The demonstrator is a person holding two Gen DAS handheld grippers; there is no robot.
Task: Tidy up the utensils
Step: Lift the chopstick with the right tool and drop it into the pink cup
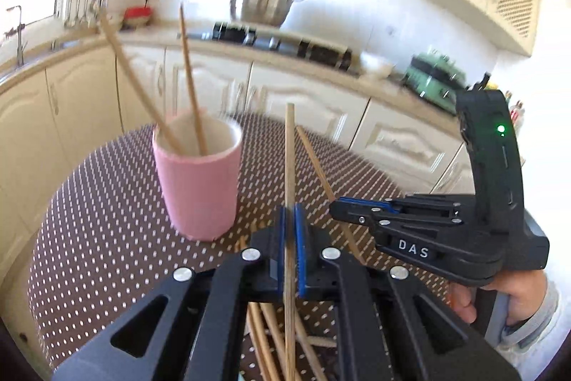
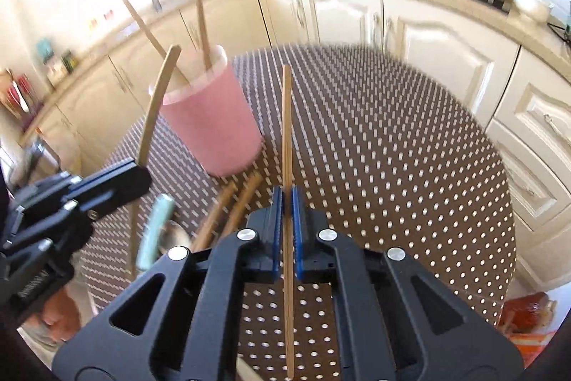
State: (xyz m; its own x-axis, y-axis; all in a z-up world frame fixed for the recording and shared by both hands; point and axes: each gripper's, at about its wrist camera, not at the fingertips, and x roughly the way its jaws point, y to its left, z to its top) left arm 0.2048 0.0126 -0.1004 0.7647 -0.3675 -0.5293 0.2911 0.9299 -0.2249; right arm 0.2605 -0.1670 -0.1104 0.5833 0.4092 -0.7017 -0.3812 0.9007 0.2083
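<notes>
Mid-transfer: left gripper [image 1: 289, 220] and right gripper [image 2: 287, 202] each clamped on a chopstick [image 1: 289, 159], pink cup [image 1: 198, 181] mid-left of frame; next, tip both over its rim.

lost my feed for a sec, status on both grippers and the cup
Left gripper shut on a chopstick; right gripper shut on another. Pink cup upright, two chopsticks inside. Loose chopsticks on table; nothing blocking the cup.
</notes>
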